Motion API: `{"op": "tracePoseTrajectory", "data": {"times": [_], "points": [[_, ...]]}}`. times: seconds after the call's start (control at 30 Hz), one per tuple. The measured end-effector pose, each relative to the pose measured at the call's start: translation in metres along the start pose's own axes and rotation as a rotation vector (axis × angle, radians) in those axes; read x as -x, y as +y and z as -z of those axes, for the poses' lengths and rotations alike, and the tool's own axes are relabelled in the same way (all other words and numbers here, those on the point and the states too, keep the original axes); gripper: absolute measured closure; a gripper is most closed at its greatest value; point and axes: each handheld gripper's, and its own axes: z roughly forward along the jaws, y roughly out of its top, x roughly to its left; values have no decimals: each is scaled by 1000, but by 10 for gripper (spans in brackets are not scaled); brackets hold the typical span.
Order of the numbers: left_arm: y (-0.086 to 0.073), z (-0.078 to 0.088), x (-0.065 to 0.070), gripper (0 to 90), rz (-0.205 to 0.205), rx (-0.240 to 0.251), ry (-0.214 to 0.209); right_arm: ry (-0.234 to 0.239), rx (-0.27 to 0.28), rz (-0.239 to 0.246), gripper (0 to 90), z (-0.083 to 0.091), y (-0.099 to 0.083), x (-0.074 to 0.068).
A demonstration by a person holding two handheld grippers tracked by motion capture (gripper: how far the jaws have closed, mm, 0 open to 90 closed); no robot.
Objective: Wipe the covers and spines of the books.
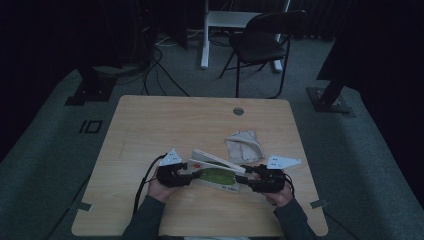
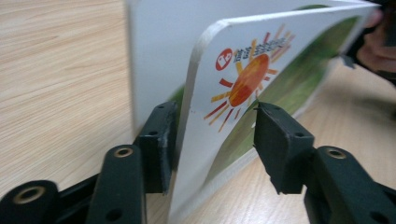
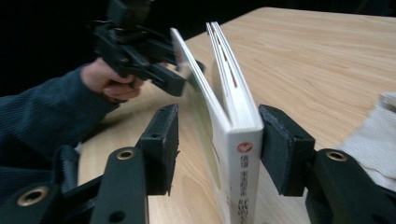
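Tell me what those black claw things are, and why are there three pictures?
They are grippers: tongs with two black jaws. A person holds one in each hand. One picture looks down from above on the table. The other two come from little cameras that ride on each gripper and look along its jaws. On the table are a book and a cloth. The left gripper has the book's lifted cover between its jaws. The right gripper has the spine between its jaws. Neither one squeezes. On each, one pad stands off with a gap, so both grippers are open.
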Motion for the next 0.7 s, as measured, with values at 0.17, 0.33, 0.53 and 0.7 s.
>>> {"op": "tracePoseTrajectory", "data": {"times": [0.17, 0.33, 0.53, 0.7], "points": [[-2, 5, -1, 470, 12, 23, 20, 5, -15, 31, 487, -4, 2, -4], [-2, 13, -4, 459, 26, 67, 33, 3, -22, 34, 484, -7, 2, -5], [-1, 18, -3, 450, 20, 100, 42, 5, -30, 50, 484, -11, 4, -7], [1, 19, -3, 436, 19, 117, 42, 0, -42, 58, 481, -14, 5, -7]]}}
